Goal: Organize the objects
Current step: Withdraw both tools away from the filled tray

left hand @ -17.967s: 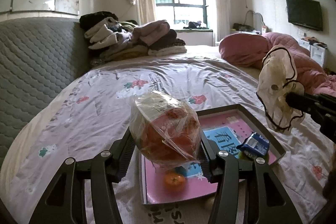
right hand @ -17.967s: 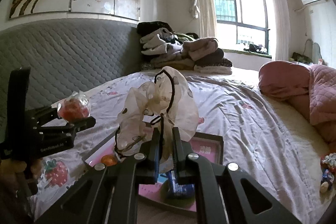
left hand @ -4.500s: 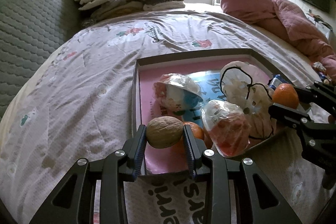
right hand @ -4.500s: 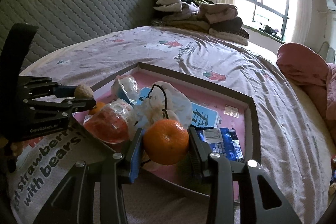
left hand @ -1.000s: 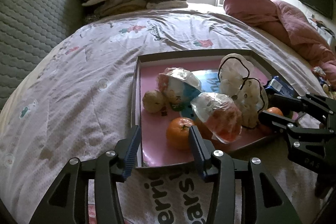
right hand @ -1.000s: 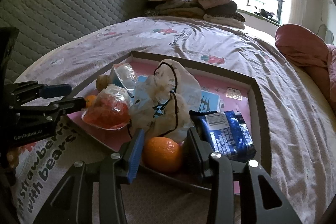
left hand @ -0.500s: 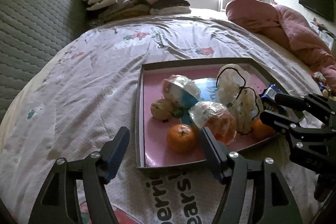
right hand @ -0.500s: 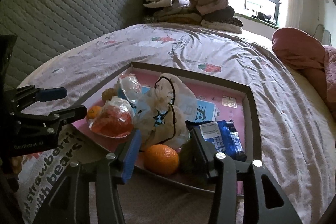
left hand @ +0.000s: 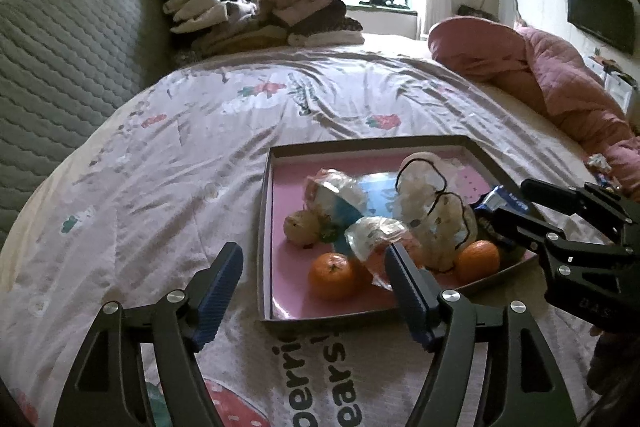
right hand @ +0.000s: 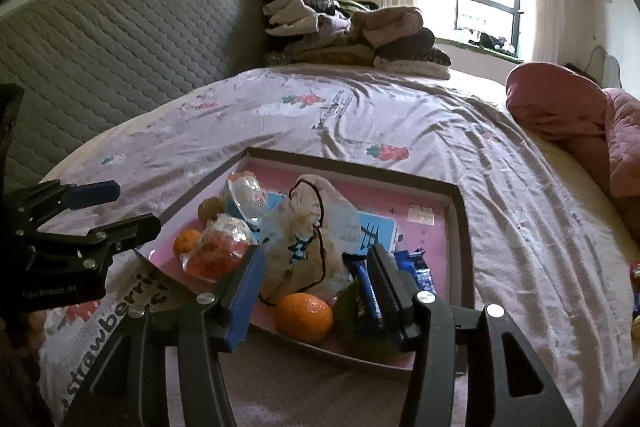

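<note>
While both grippers hover over the bed (left hand: 192,131), the left gripper (left hand: 316,277) has just been opening its fingers wide with nothing gripped; the right gripper (right hand: 316,277) has been opening too, empty; both oranges (left hand: 332,275) (right hand: 303,312), walnut (left hand: 301,229) and bagged snacks sit inside the pink tray (left hand: 266,227).

Right gripper (right hand: 316,287) jaws just opened, empty, above an orange (right hand: 303,313) in a pink-lined tray (right hand: 464,239) on a bed (right hand: 420,123), blue snack packet (right hand: 416,273) alongside, left gripper (right hand: 116,207) spread wide nearby
</note>
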A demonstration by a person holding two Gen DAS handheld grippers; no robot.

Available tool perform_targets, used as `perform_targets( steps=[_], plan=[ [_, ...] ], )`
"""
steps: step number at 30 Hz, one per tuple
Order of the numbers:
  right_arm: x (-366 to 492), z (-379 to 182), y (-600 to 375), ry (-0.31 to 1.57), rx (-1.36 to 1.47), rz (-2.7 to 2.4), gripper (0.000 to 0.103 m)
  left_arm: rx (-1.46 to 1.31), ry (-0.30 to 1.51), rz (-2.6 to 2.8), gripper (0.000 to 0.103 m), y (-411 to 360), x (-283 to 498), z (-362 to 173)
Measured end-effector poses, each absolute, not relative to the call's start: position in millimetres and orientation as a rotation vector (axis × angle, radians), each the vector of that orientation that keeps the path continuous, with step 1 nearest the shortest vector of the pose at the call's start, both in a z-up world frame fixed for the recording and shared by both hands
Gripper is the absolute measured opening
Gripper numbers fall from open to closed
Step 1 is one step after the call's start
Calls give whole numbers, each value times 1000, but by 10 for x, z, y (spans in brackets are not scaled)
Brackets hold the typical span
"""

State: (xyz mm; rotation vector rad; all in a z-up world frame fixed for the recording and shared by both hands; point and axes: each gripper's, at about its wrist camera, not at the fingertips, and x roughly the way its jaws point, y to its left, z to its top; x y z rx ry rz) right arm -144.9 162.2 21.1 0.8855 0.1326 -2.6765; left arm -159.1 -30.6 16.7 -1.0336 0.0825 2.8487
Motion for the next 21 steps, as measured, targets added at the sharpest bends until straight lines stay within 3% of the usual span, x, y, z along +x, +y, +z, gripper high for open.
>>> perform_targets(
  steps=[21],
  plan=[
    [-1118, 629, 1782, 95, 731, -2770, 60, -919, 83, 2916, 76, -140, -1220, 502]
  ],
)
